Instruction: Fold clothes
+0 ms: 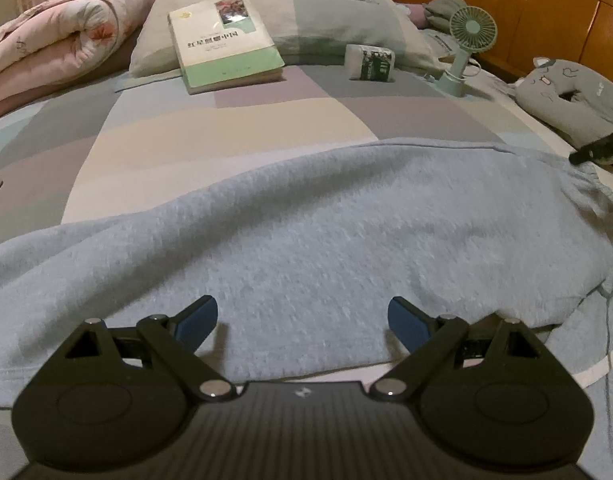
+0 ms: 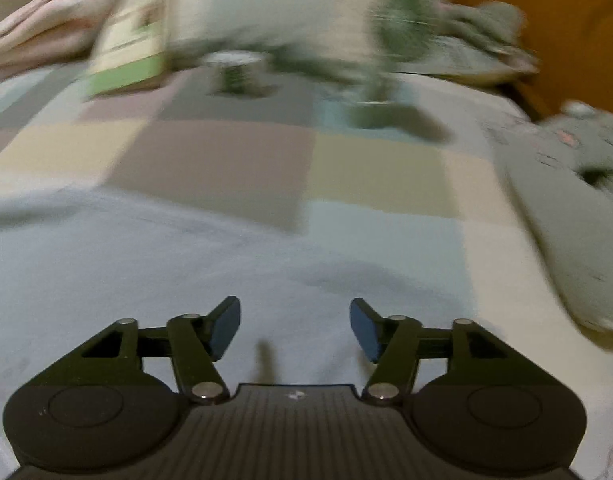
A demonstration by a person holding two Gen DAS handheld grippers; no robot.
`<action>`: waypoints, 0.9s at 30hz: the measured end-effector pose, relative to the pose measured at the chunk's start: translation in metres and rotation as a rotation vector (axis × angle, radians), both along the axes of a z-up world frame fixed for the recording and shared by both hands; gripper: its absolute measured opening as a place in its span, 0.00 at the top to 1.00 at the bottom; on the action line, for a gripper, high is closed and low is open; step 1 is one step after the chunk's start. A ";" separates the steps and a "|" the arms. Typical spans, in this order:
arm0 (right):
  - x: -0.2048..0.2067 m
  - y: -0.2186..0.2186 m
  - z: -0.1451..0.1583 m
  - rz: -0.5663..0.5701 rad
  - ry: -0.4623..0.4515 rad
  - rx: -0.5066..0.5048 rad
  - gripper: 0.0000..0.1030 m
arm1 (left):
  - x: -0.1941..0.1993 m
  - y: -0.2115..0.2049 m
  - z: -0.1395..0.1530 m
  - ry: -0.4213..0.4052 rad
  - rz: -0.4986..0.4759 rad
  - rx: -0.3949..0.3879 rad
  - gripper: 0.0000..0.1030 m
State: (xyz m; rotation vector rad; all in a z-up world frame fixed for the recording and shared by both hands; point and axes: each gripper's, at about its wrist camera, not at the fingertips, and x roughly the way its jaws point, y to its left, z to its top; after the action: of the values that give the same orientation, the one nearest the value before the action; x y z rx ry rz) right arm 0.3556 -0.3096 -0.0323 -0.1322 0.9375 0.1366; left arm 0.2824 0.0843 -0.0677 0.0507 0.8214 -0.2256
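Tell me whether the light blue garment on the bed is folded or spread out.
Mostly spread: the light blue garment lies flat across the bed sheet. Its right end is bunched; whether a layer is already doubled over, cannot tell.

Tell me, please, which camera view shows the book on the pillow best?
The left wrist view shows the book best: it is sharp there, lying against the pillow, with its cover picture and printed title visible. In the right wrist view the same book is only a blurred pale and green shape at the upper left, with no print visible.
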 end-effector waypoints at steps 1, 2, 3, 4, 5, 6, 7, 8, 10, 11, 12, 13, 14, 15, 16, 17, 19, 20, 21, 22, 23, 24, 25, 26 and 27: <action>-0.004 0.015 -0.002 0.041 0.008 -0.003 0.35 | 0.000 0.000 0.000 0.001 -0.004 -0.001 0.11; -0.004 0.027 -0.006 0.062 0.022 -0.005 0.35 | 0.000 -0.001 0.001 0.002 -0.007 -0.002 0.11; -0.005 0.040 -0.011 0.083 0.036 -0.008 0.35 | -0.001 -0.002 0.001 0.001 -0.011 -0.004 0.11; -0.006 0.052 -0.015 0.104 0.050 -0.009 0.35 | -0.002 -0.003 0.001 0.001 -0.017 -0.004 0.11; -0.003 0.064 -0.020 0.127 0.072 -0.003 0.35 | -0.002 -0.005 0.001 0.001 -0.022 -0.003 0.11; -0.002 0.073 -0.023 0.147 0.083 -0.003 0.35 | -0.003 -0.006 0.001 0.001 -0.027 0.001 0.11; 0.001 0.082 -0.023 0.164 0.083 -0.010 0.35 | -0.004 -0.008 0.002 0.000 -0.028 0.005 0.11; 0.003 0.091 -0.022 0.179 0.078 -0.011 0.35 | -0.005 -0.008 0.003 -0.003 -0.030 0.004 0.11; 0.008 0.107 -0.016 0.206 0.062 0.000 0.35 | -0.006 -0.008 0.006 -0.009 -0.034 0.004 0.11; 0.008 0.115 -0.012 0.214 0.051 0.006 0.35 | -0.008 -0.006 0.009 -0.016 -0.032 0.001 0.11; 0.009 0.122 -0.009 0.225 0.042 0.010 0.35 | -0.009 -0.002 0.012 -0.025 -0.025 -0.003 0.11; 0.010 0.130 -0.005 0.236 0.033 0.014 0.35 | -0.011 0.001 0.015 -0.034 -0.017 -0.006 0.11; 0.012 0.140 -0.002 0.249 0.028 0.017 0.35 | -0.011 0.006 0.019 -0.045 -0.004 -0.009 0.11; 0.014 0.149 0.001 0.263 0.022 0.020 0.35 | -0.013 0.013 0.023 -0.056 0.014 -0.017 0.11; 0.016 0.159 0.004 0.276 0.017 0.023 0.35 | -0.014 0.019 0.027 -0.067 0.033 -0.025 0.11; 0.017 0.170 0.006 0.294 0.011 0.022 0.35 | -0.016 0.028 0.030 -0.074 0.055 -0.033 0.11; 0.016 0.191 0.009 0.331 0.006 0.025 0.35 | -0.017 0.045 0.035 -0.081 0.102 -0.043 0.11; 0.016 0.202 0.010 0.356 0.005 0.031 0.35 | -0.018 0.054 0.036 -0.075 0.128 -0.042 0.10; 0.016 0.214 0.011 0.381 0.004 0.038 0.35 | -0.019 0.063 0.037 -0.070 0.154 -0.041 0.10; 0.016 0.225 0.012 0.407 0.003 0.044 0.35 | -0.021 0.073 0.037 -0.069 0.177 -0.049 0.10; 0.017 0.238 0.014 0.438 0.001 0.052 0.35 | -0.025 0.083 0.036 -0.064 0.192 -0.056 0.10; 0.018 0.250 0.015 0.468 -0.001 0.059 0.35 | -0.029 0.096 0.032 -0.046 0.212 -0.050 0.10; 0.019 0.262 0.016 0.499 -0.002 0.067 0.35 | -0.034 0.108 0.029 -0.028 0.233 -0.045 0.10; 0.020 0.274 0.017 0.530 -0.004 0.074 0.35 | -0.038 0.118 0.024 -0.012 0.263 -0.039 0.10; 0.023 0.286 0.018 0.563 -0.007 0.080 0.35 | -0.044 0.133 0.019 0.012 0.301 -0.044 0.10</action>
State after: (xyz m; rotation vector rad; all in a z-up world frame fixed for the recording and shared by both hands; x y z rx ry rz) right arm 0.3784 -0.0231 -0.0147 -0.3203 0.8669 0.6925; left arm 0.2383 0.2169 -0.0483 -0.1151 0.8243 0.0402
